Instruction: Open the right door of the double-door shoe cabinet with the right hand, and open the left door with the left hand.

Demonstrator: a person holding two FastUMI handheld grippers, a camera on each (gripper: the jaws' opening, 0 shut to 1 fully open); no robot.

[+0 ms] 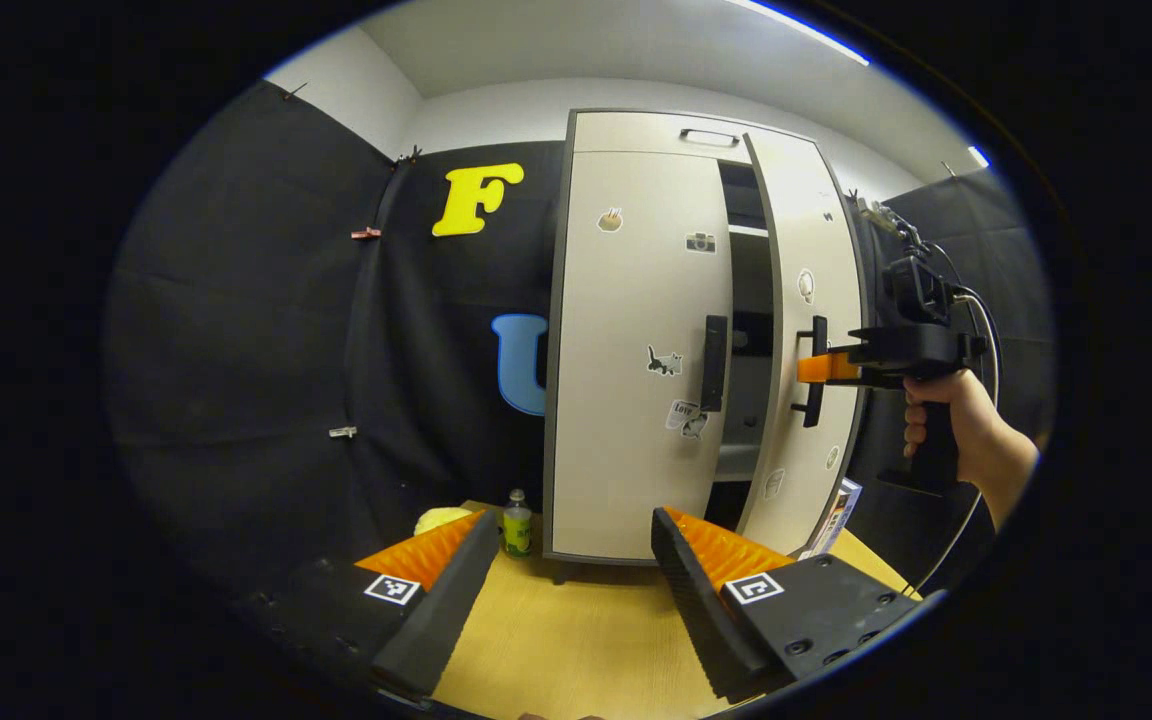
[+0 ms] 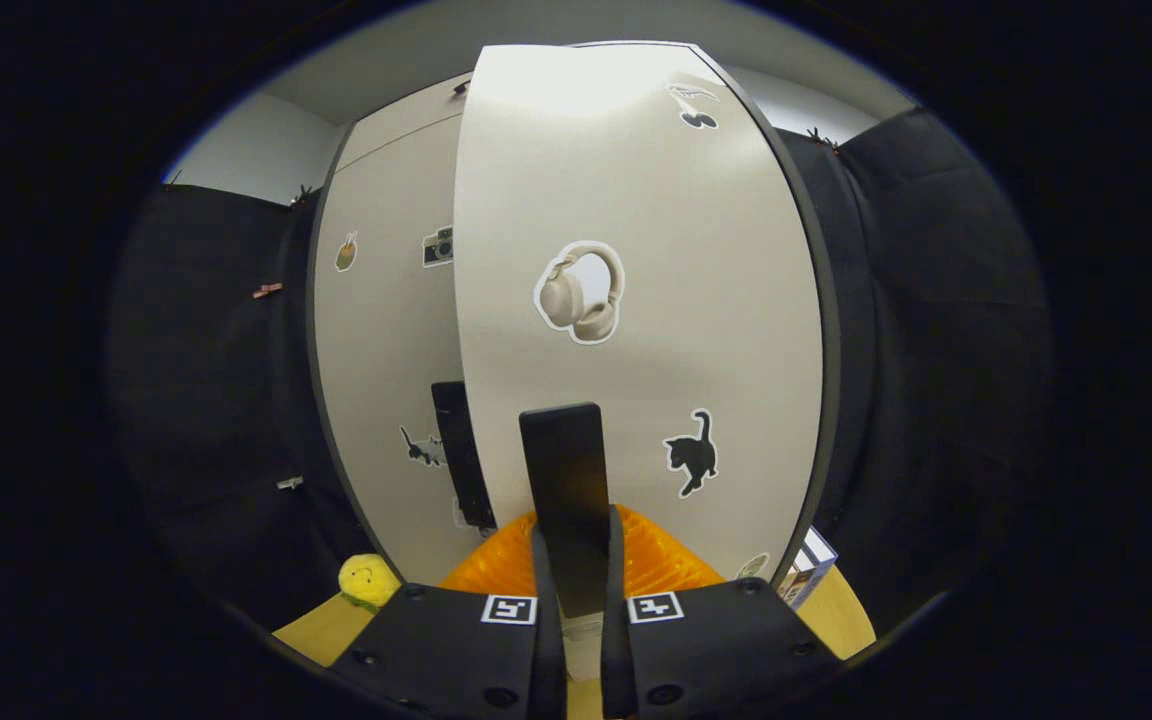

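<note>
Nearest in the left gripper view, the left gripper [image 1: 576, 575] hangs over the wooden table [image 1: 576, 640] with its fingers spread wide and nothing between them, short of the shoe cabinet [image 1: 636, 135]. Farther on, the left door [image 1: 626, 350] sits flush with its handle [image 1: 714, 362] untouched, a small bottle [image 1: 517, 522] standing just beside its base. In the right gripper view, the right gripper [image 2: 576, 560] is clamped on the right door handle [image 2: 566, 470], and the right door [image 2: 636, 300] stands partly swung out.

Bare tabletop [image 1: 576, 640] lies open before the left door handle [image 1: 714, 362]; the swung-out right door [image 1: 811, 340] and a small bottle [image 1: 517, 522] flank it.
</note>
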